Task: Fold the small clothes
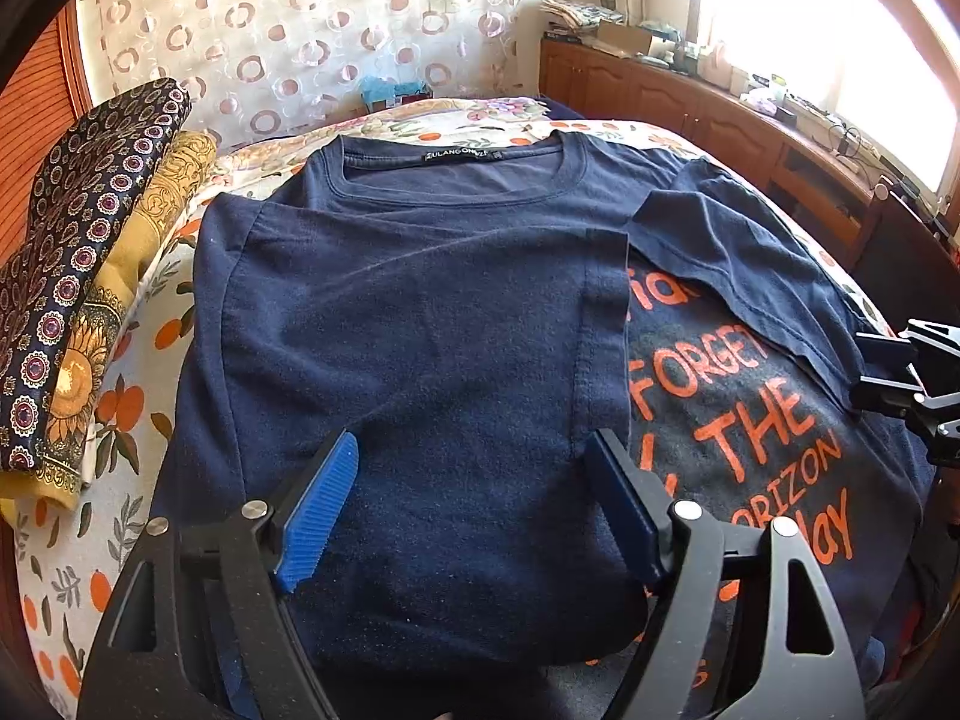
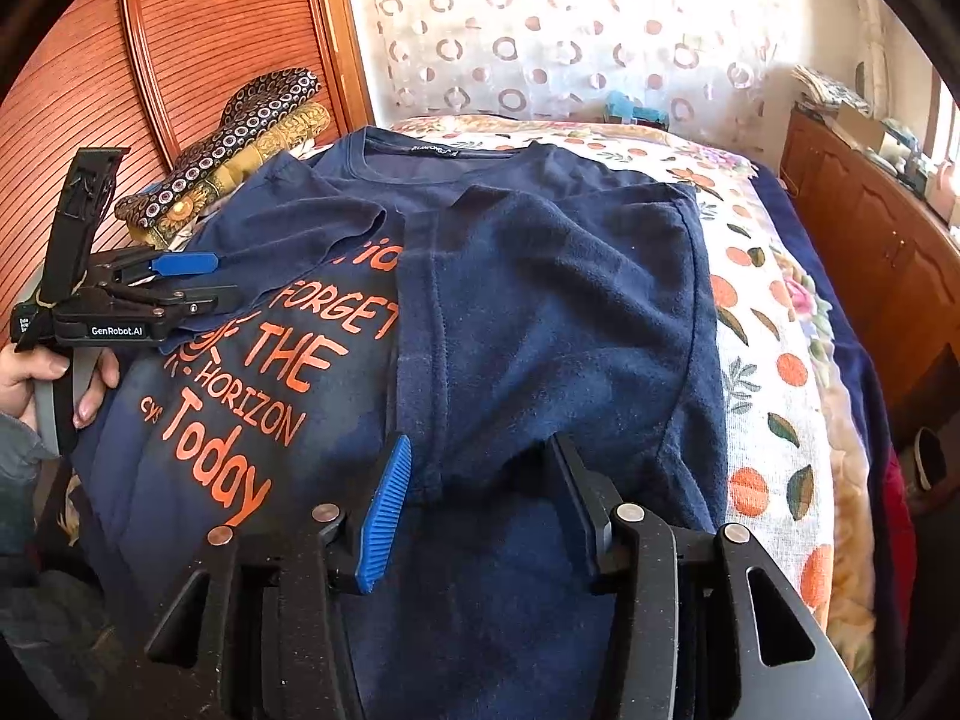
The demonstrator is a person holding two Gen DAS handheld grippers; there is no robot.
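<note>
A navy T-shirt (image 1: pixel 420 312) with orange lettering (image 1: pixel 750 420) lies flat on the bed, collar at the far end. One side is folded over the chest as a plain flap (image 2: pixel 570 312), and a sleeve (image 1: pixel 750 276) lies across the top of the print. In the left wrist view my left gripper (image 1: pixel 474 444) hovers open over the flap, nothing between its blue pads. My right gripper (image 1: pixel 870 372) shows at the right edge by the sleeve hem. In the right wrist view my right gripper (image 2: pixel 480 444) stands open astride a hem ridge. A hand holds my left gripper (image 2: pixel 225 282), open at the sleeve's edge.
Patterned folded fabrics (image 1: pixel 90 276) are stacked at the bed's far left. The floral bedspread (image 2: pixel 774 312) shows around the shirt. A wooden cabinet (image 1: pixel 720 114) with clutter runs under the bright window on the right. A slatted wooden panel (image 2: pixel 180 60) and a curtain (image 2: pixel 570 30) stand behind the bed.
</note>
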